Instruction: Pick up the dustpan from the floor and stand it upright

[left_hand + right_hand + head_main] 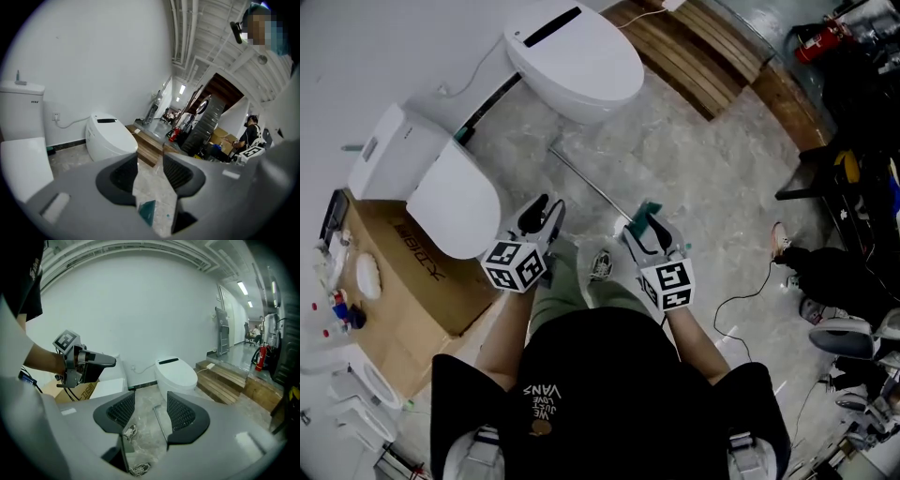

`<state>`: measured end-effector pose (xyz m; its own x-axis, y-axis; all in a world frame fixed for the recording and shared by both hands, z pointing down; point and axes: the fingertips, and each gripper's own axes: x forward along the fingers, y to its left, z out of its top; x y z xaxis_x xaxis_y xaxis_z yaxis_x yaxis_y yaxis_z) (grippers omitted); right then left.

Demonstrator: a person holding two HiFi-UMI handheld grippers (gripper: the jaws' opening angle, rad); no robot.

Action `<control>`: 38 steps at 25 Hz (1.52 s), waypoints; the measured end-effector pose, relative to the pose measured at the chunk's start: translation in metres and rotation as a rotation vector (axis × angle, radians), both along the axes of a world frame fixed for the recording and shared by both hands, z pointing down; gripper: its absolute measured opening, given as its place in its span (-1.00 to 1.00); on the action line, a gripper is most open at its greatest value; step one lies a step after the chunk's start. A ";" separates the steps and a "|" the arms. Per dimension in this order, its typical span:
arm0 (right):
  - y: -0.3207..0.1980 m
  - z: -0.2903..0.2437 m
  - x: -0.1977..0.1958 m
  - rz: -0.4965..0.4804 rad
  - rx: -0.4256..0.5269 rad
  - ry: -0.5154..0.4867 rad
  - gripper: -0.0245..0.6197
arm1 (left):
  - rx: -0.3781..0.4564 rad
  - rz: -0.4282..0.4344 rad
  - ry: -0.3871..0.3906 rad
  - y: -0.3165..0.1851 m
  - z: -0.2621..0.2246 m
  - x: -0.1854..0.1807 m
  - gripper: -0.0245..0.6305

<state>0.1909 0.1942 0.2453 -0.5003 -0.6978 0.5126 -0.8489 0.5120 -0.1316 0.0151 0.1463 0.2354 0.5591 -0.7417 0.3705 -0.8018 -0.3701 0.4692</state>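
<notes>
The dustpan (592, 185) lies on the floor (712, 178), its handle running from the toilet (577, 56) toward the nearer right gripper (647, 227); that and the left gripper (548, 208) both gape, empty.

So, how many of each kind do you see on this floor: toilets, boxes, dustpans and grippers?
toilets: 2
box: 1
dustpan: 1
grippers, left gripper and right gripper: 2
Total: 6
</notes>
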 end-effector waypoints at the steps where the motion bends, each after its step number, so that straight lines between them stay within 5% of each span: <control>1: -0.004 0.005 -0.001 0.003 -0.009 0.004 -0.33 | -0.012 -0.002 0.002 -0.005 0.007 -0.002 -0.38; 15: -0.074 0.095 -0.037 0.091 -0.096 0.053 -0.34 | -0.140 0.013 -0.011 -0.115 0.106 -0.036 -0.38; 29: -0.139 0.256 -0.055 0.128 -0.237 0.147 -0.34 | -0.239 0.044 -0.022 -0.197 0.275 -0.056 -0.38; 38: -0.156 0.364 -0.044 0.068 -0.331 0.223 -0.34 | -0.301 -0.004 -0.020 -0.227 0.375 -0.059 -0.38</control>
